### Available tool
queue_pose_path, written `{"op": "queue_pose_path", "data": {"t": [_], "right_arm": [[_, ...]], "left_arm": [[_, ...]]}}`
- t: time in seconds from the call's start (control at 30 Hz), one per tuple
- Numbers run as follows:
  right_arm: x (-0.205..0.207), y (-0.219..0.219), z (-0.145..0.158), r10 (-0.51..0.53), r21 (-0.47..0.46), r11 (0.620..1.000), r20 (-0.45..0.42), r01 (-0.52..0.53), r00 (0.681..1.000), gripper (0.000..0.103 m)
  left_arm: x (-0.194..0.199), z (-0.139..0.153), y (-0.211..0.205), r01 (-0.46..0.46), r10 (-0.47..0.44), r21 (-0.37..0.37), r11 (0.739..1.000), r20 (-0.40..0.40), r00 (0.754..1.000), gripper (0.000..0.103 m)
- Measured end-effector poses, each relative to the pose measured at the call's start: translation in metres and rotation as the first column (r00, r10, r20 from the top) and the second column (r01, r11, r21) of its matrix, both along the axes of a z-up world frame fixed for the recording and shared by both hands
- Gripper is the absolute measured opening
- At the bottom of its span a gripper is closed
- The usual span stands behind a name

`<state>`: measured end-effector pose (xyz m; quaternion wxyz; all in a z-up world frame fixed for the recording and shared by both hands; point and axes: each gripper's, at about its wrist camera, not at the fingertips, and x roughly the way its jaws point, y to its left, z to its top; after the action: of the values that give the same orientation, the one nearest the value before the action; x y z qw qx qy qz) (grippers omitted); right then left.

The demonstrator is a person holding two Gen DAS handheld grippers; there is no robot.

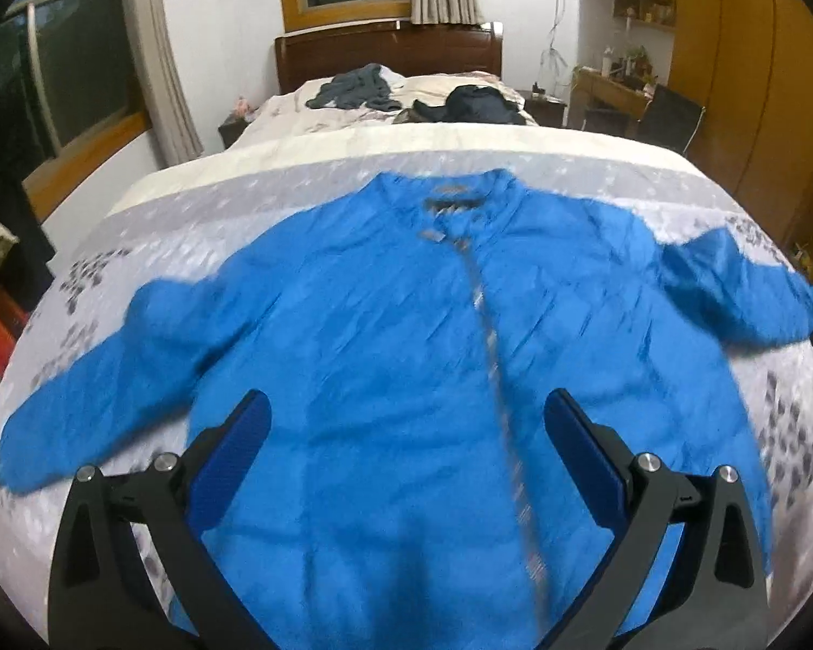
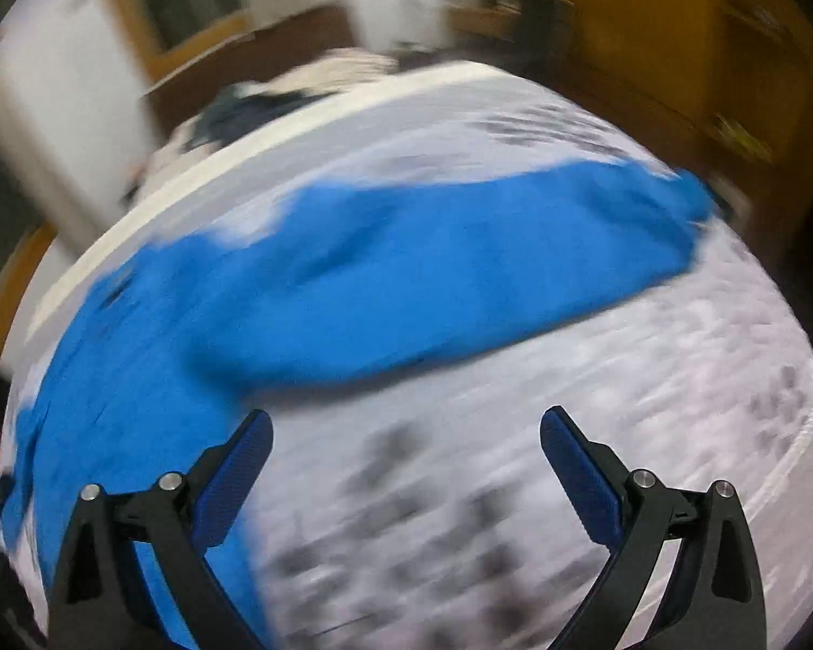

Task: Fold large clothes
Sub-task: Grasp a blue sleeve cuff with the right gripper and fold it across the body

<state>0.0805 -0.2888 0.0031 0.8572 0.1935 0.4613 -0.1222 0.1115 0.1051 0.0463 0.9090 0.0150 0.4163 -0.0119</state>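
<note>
Blue jacket (image 1: 406, 336) lies flat, front up, near the bed's (image 1: 460, 146) foot edge. Left gripper (image 1: 406, 422) and right gripper (image 2: 406, 433) are wide apart, empty. Folding hasn't started; next, probably grab a sleeve (image 2: 460, 249).

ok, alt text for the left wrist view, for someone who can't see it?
A blue jacket lies spread flat, front up, sleeves out, on a grey patterned bedspread. The open left gripper hovers over its lower half, holding nothing. Dark clothes are heaped near the wooden headboard.
</note>
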Motion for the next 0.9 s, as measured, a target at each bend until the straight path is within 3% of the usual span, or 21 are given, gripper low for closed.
{"op": "queue_pose_path", "data": {"t": [0.07, 0.23, 0.33, 0.47, 0.5, 0.57, 0.63, 0.73, 0.9], "right_arm": [[0.011, -0.063, -0.009, -0.092, 0.033, 0.995, -0.036, 0.093, 0.995, 0.099], [0.032, -0.148, -0.037, -0.178, 0.105, 0.977, -0.083, 0.186, 0.981, 0.098], [0.043, -0.173, -0.059, -0.197, 0.155, 0.964, -0.117, 0.214, 0.973, 0.088], [0.059, -0.183, -0.063, -0.223, 0.148, 0.961, -0.095, 0.235, 0.970, 0.085], [0.060, -0.183, -0.062, -0.230, 0.141, 0.960, -0.096, 0.242, 0.968, 0.081], [0.069, -0.182, -0.061, -0.233, 0.104, 0.965, -0.095, 0.242, 0.968, 0.046], [0.074, -0.182, -0.058, -0.204, 0.135, 0.968, -0.073, 0.212, 0.976, 0.024], [0.067, -0.180, -0.044, -0.198, 0.120, 0.972, -0.038, 0.201, 0.980, 0.014], [0.050, -0.186, -0.043, -0.242, 0.136, 0.959, -0.051, 0.247, 0.969, 0.013]], "left_arm": [[0.017, 0.003, -0.015, 0.012, -0.012, -0.006, 1.000, 0.008, 1.000, 0.100], [0.056, 0.003, -0.051, 0.033, -0.032, -0.044, 0.998, 0.025, 0.999, 0.100], [0.074, -0.005, -0.069, 0.052, -0.051, -0.063, 0.997, 0.011, 0.999, 0.100], [0.087, -0.018, -0.080, 0.053, -0.054, -0.084, 0.995, -0.008, 0.999, 0.100], [0.090, -0.022, -0.082, 0.052, -0.054, -0.085, 0.995, -0.016, 0.998, 0.100], [0.092, -0.027, -0.084, 0.053, -0.055, -0.088, 0.995, -0.026, 0.998, 0.100], [0.092, -0.032, -0.086, 0.056, -0.059, -0.081, 0.995, -0.029, 0.998, 0.100], [0.092, -0.036, -0.081, 0.058, -0.061, -0.068, 0.996, -0.033, 0.998, 0.100], [0.092, -0.037, -0.072, 0.048, -0.053, -0.085, 0.995, -0.048, 0.997, 0.100]]}}
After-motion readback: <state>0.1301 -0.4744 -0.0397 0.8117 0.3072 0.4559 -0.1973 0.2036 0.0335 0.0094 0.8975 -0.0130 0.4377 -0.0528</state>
